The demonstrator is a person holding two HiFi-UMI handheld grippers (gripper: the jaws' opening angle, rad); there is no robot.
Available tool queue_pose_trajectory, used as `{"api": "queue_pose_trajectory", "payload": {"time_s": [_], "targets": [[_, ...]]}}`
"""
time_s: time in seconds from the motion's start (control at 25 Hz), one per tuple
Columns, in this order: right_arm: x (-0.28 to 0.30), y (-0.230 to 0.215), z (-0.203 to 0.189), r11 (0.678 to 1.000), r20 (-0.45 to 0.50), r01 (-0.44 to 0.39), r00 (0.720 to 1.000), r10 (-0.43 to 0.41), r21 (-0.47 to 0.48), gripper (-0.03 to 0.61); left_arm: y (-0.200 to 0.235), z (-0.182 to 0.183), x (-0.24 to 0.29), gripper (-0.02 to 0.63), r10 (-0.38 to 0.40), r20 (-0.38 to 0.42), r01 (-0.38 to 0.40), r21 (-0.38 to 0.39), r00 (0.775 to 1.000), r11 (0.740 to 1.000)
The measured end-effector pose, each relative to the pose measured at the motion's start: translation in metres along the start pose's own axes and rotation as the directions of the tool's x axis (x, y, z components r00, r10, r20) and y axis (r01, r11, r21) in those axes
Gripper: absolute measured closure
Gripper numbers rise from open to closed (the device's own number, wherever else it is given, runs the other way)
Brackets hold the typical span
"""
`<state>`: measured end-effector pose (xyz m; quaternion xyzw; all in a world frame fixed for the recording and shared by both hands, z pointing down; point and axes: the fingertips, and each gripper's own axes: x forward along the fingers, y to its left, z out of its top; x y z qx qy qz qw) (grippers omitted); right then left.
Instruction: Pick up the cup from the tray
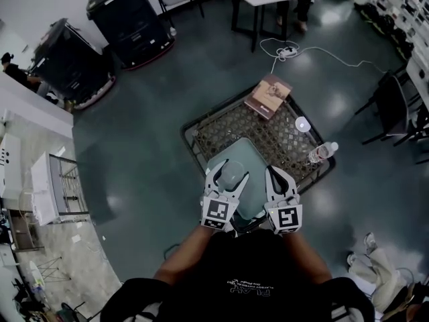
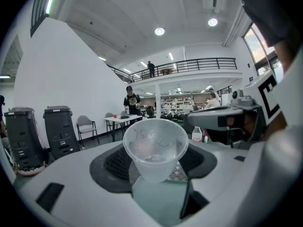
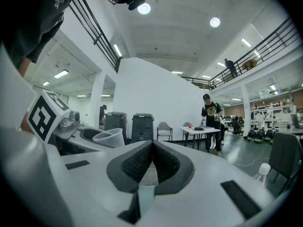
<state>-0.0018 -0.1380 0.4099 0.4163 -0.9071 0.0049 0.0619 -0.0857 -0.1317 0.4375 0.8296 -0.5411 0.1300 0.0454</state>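
Cup (image 2: 155,143) translucent, tapered | left gripper (image 2: 156,163) fingers clamp it | right gripper (image 3: 151,145) fingers together

The head view looks steeply down from above the person onto the mesh table (image 1: 268,139). Each gripper view sits close behind its own jaws, facing level across the hall. All three share the cup (image 2: 155,148); both gripper views share the black bins (image 3: 142,126).

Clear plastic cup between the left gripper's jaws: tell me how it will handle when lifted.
The cup looks thin, see-through and empty, so it is probably very light and easy to crush. The left gripper likely needs only a gentle squeeze. The cup's smooth, tapered wall may slide down between the pads. Crease-like marks near the rim suggest it dents readily.
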Motion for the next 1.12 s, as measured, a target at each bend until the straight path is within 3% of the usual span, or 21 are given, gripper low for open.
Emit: {"api": "queue_pose_trajectory", "payload": {"time_s": [0.36, 0.72, 1.12], "targets": [[0.008, 0.006, 0.025, 1.0, 0.064, -0.016, 0.998, 0.016, 0.0, 0.571, 0.009, 0.019, -0.009, 0.314, 0.024, 0.04, -0.025, 0.005, 0.999, 1.0], [0.003, 0.007, 0.022, 1.0, 0.058, -0.026, 0.998, 0.027, -0.009, 0.571, -0.004, 0.005, -0.013, 0.314, 0.014, 0.009, -0.013, -0.027, 1.0, 1.0], [0.001, 0.008, 0.027, 0.999, 0.061, -0.03, 0.998, 0.03, -0.011, 0.571, 0.001, 0.014, -0.016, 0.314, 0.033, 0.023, -0.032, -0.021, 0.999, 0.999]]}}
